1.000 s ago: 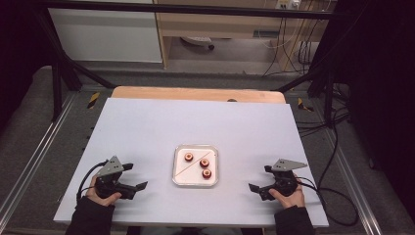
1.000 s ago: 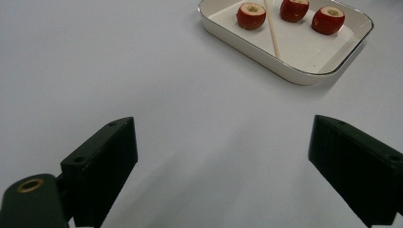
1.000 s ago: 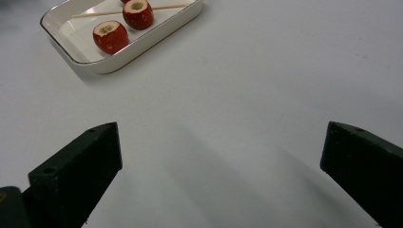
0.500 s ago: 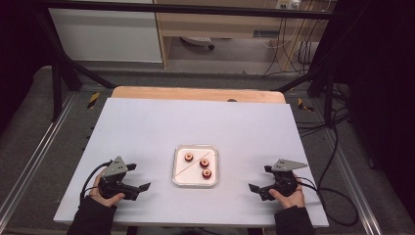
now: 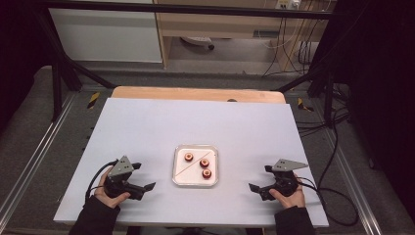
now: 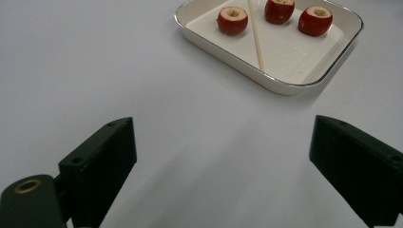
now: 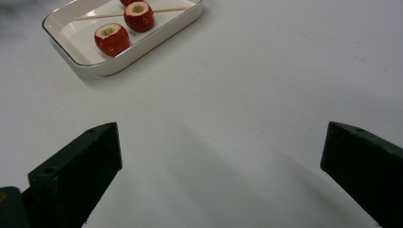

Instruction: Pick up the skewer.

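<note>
- White-enamelled, the tray (image 5: 195,180) sits on the pale table (image 5: 147,127) between your two grippers, a little nearer your left one, and it holds everything you are about to work with.
- Three cored red fruits lie in it: one fruit (image 5: 188,157) at the far left, a second fruit (image 5: 204,163) in the middle, a third fruit (image 5: 207,173) nearest you on the right side.
- Your wooden skewer (image 5: 189,166) lies flat on the tray floor — its long axis runs on a diagonal, from the near-left corner up toward the far-right corner, passing between the first fruit and the other two.
- Your left gripper (image 5: 145,176) rests on the table left of the tray, jaws spread wide with nothing between them; in the left gripper view (image 6: 223,161) the tray is ahead and to the right.
- Your right gripper (image 5: 259,178) rests well right of the tray, also spread wide and holding nothing; in the right gripper view (image 7: 221,166) the tray is ahead and to the left.
- Judging by the layout, the coming move turns on the skewer's near-left end: it points toward your left gripper, which looks the nearer one for picking it up — the right is then better placed for the two fruits on its side.
- To my eye, you would do well to close across the skewer's thin width, not along its length, or it may roll away on the smooth tray floor.
</note>
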Motion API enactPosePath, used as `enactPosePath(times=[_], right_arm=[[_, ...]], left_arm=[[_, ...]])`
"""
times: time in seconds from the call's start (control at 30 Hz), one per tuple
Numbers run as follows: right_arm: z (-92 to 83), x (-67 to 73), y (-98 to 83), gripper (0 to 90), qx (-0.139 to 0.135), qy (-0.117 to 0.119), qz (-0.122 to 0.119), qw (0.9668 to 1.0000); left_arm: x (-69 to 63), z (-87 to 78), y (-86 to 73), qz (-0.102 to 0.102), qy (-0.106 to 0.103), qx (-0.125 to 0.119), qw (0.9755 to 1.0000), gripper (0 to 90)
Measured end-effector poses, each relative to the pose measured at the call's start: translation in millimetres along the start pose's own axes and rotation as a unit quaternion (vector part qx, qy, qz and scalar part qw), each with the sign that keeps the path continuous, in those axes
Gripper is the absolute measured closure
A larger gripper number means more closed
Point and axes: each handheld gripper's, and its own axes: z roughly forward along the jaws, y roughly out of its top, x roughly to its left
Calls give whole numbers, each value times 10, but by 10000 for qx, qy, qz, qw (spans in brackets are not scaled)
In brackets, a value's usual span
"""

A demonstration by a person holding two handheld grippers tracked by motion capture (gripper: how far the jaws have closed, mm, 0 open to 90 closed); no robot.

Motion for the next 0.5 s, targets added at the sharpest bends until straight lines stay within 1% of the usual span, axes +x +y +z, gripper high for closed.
enactPosePath(times=[0.27, 0.33, 0.5], right_arm=[[13, -2, -1, 4, 36, -2, -17, 10000], [18, 0, -5, 4, 79, -17, -18, 10000], [15, -2, -3, 5, 51, -1, -31, 10000]], left_arm=[[-90, 79, 113, 118, -36, 70, 9999, 85], [-119, 103, 150, 136, -13, 97, 9999, 83], [-181, 152, 254, 202, -30, 172, 9996, 83]])
